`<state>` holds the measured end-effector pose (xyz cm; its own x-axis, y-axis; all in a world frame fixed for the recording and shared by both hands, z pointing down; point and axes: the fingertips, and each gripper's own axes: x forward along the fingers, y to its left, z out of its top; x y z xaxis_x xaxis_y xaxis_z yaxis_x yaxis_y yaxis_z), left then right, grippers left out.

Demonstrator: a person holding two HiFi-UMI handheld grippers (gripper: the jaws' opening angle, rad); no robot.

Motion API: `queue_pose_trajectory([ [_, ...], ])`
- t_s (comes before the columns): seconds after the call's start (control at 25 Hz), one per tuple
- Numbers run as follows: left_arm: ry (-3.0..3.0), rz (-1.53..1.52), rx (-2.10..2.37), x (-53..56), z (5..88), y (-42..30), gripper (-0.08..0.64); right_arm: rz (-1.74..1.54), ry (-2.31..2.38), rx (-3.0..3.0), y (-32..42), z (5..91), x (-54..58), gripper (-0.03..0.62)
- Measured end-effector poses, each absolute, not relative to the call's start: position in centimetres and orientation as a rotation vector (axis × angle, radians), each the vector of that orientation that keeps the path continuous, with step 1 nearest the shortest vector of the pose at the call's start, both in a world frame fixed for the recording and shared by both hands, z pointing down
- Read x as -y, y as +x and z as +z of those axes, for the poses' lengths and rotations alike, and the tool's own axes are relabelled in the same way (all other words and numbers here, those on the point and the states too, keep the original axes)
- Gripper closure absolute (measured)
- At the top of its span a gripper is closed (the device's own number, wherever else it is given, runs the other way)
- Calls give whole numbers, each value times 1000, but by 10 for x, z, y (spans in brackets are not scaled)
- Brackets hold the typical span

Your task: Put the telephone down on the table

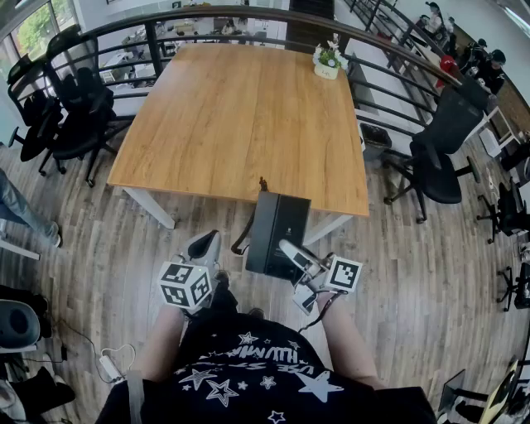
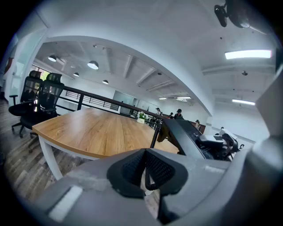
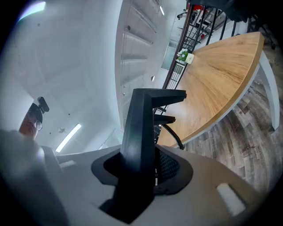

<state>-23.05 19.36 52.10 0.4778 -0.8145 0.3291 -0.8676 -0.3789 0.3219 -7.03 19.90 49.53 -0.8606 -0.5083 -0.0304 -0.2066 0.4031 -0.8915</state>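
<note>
A black desk telephone (image 1: pixel 277 230) hangs in the air just in front of the wooden table's (image 1: pixel 240 108) near edge. My right gripper (image 1: pixel 291 252) is shut on its lower right side. In the right gripper view the telephone (image 3: pixel 141 132) stands as a dark slab between the pads, with its coiled cord (image 3: pixel 173 136) dangling behind. My left gripper (image 1: pixel 207 244) is to the left of the telephone, apart from it, shut with nothing in it. From the left gripper view (image 2: pixel 146 174) the telephone (image 2: pixel 185 137) shows at the right, over the table (image 2: pixel 97 130).
A small flower pot (image 1: pixel 329 62) stands at the table's far right corner. Black office chairs stand at the left (image 1: pixel 74 116) and at the right (image 1: pixel 439 149). A curved railing (image 1: pixel 248 15) runs behind the table. The floor is wood plank.
</note>
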Motion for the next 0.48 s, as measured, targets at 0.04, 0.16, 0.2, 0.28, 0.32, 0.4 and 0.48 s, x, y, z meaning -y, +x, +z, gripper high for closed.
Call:
queue_pose_trajectory([
  [0.04, 2281, 163, 1396, -194, 521, -229, 558, -1444, -618, -2365, -71, 496, -199, 431],
  [0.16, 2283, 170, 1396, -194, 521, -227, 558, -1456, -606, -2362, -72, 496, -200, 431],
  [0.2, 2283, 170, 1396, -194, 520, -226, 558, -1462, -603, -2358, -72, 496, -201, 431],
  [0.28, 2282, 169, 1398, -194, 518, -225, 558, -1478, -598, -2343, -72, 496, -202, 431],
  [0.32, 2282, 170, 1400, -194, 517, -225, 558, -1484, -594, -2336, -71, 496, -202, 431],
  [0.4, 2280, 173, 1402, -195, 518, -223, 558, -1491, -589, -2332, -69, 498, -205, 431],
  [0.48, 2279, 174, 1403, -197, 520, -220, 558, -1491, -583, -2340, -66, 499, -208, 431],
])
